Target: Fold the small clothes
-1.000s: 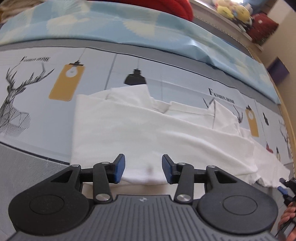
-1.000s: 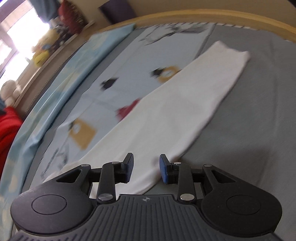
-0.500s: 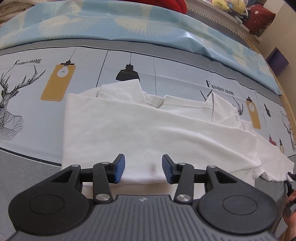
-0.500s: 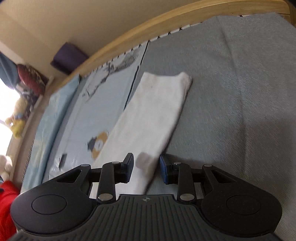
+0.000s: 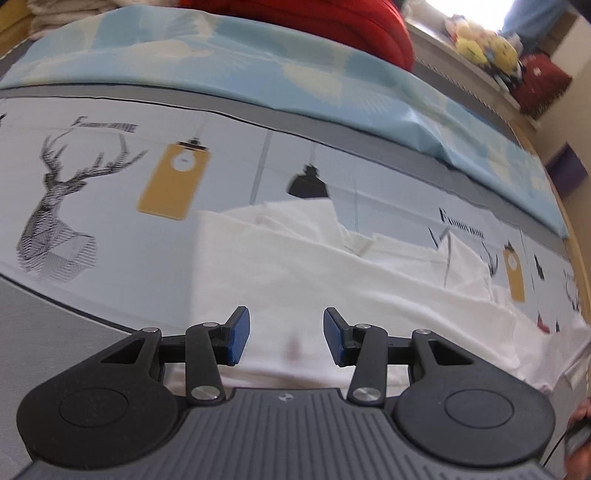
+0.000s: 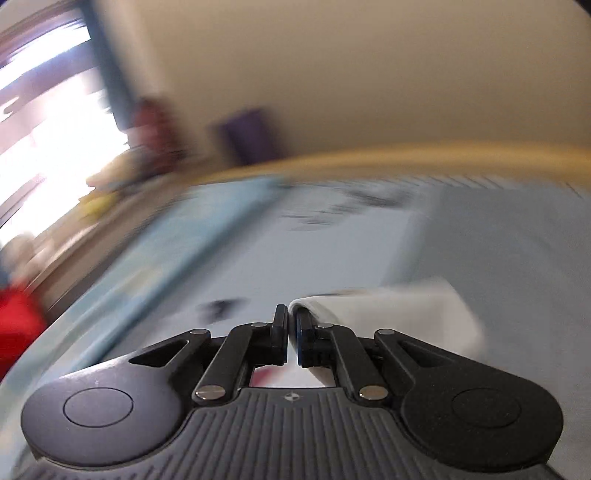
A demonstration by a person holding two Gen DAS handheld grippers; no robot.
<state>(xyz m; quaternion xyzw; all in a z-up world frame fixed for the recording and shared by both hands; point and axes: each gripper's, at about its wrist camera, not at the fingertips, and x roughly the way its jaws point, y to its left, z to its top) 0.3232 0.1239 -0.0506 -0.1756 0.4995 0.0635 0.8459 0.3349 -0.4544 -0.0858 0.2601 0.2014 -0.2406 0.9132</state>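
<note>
**One white garment, two grippers: left spread, right pinching**

The left gripper (image 5: 286, 339) hangs with its two blue pads (image 5: 238, 338) spread wide apart and nothing between them, just above the near edge of the white garment (image 5: 332, 280); that garment lies flat across the printed sheet (image 5: 110, 206), its near hem running under the gripper body, its left edge straight and square, its far edge broken by a folded collar and sleeve; to the left of it the sheet shows one deer head and one yellow lamp print on open cloth, and a strip of grey bedcover (image 5: 44, 317) beyond the sheet's border; to the right the garment trails off toward the frame edge. A light blue blanket (image 5: 258, 74) bounds the far side, with one red cushion (image 5: 332, 29) behind it.

In the right wrist view, badly blurred, the right gripper (image 6: 291, 332) has its fingers drawn nearly together on a fold of the white garment (image 6: 406, 314); the cloth hangs to the right over the grey bedcover (image 6: 517, 240); a wooden bed rim (image 6: 443, 151) curves along the far edge.
</note>
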